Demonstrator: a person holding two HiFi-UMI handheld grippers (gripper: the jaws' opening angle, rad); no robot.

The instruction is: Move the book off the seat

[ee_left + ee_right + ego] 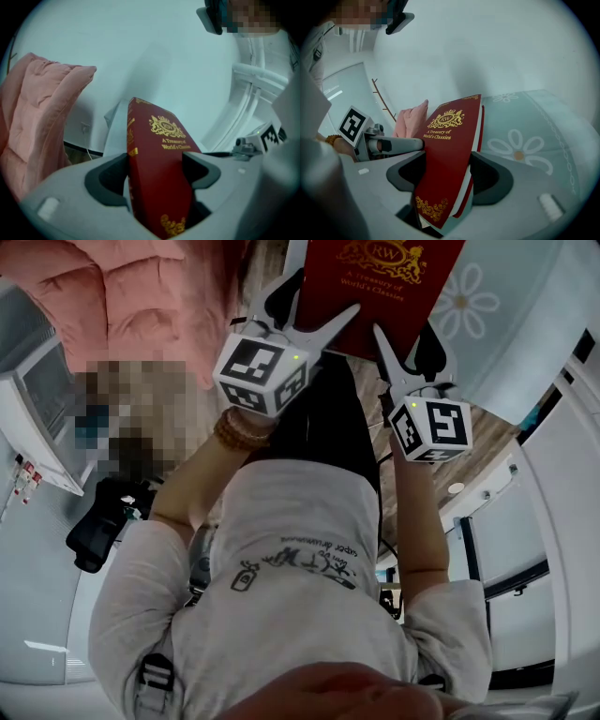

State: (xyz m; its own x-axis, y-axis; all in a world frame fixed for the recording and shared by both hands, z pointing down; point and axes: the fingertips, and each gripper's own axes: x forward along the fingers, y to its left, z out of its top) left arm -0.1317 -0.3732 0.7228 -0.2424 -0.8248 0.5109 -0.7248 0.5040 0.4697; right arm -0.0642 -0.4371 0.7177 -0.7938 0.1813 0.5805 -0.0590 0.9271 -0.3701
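Beyond the person's pale shirt (300, 606), the left gripper (319, 298) and right gripper (408, 338) each have fingers clamped on the red book (384, 273), aloft at 12 o'clock, so the carry seems under way and next it needs setting down elsewhere.

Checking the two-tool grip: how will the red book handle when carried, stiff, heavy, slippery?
Probably stiff: the red book looks flat between the left tool and right tool. Likely hefty, looking thick. Its smooth cover might slip.
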